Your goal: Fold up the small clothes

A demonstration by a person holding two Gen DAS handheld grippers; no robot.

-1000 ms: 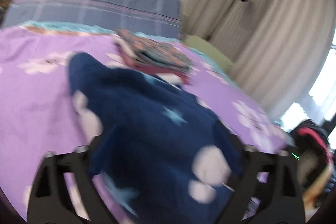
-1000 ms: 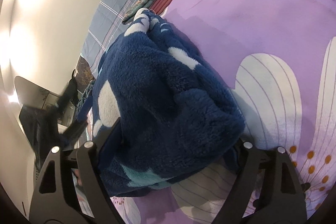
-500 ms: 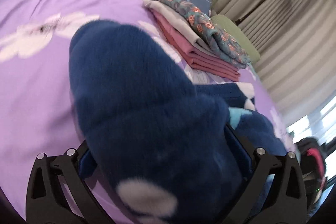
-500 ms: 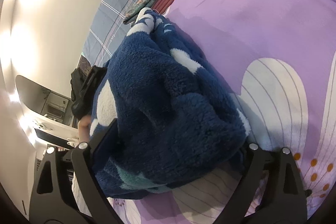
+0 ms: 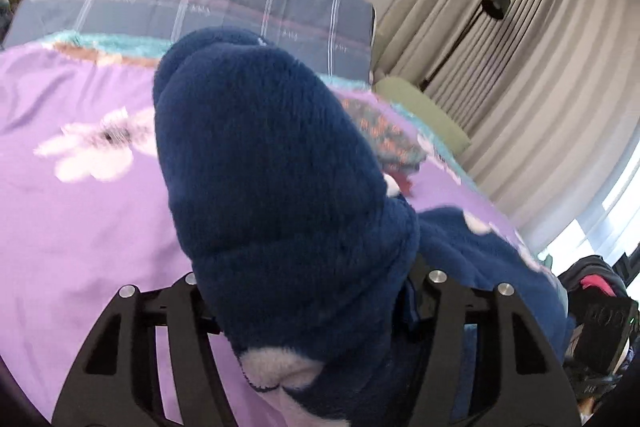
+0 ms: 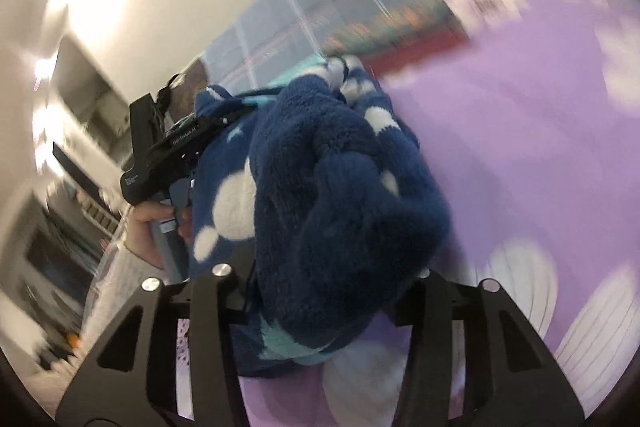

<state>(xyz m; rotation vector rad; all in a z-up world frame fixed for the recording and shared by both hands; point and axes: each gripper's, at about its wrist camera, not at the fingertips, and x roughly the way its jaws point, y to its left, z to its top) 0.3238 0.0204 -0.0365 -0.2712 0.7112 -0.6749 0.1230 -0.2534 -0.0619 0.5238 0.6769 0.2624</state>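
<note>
Here the navy fleece garment (image 5: 280,195) bunches above the purple flowered bed (image 5: 80,227), gripped at both ends. The left hand-held gripper (image 5: 308,291) and right hand-held gripper (image 6: 332,291) have just been closing and now clamp its fleece. Folded clothes (image 5: 384,135) lie just behind.

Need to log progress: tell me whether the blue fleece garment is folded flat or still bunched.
Bunched. The blue fleece garment bulges in a thick lump between the left tongs and right tongs, not flat on the purple bedspread.
</note>
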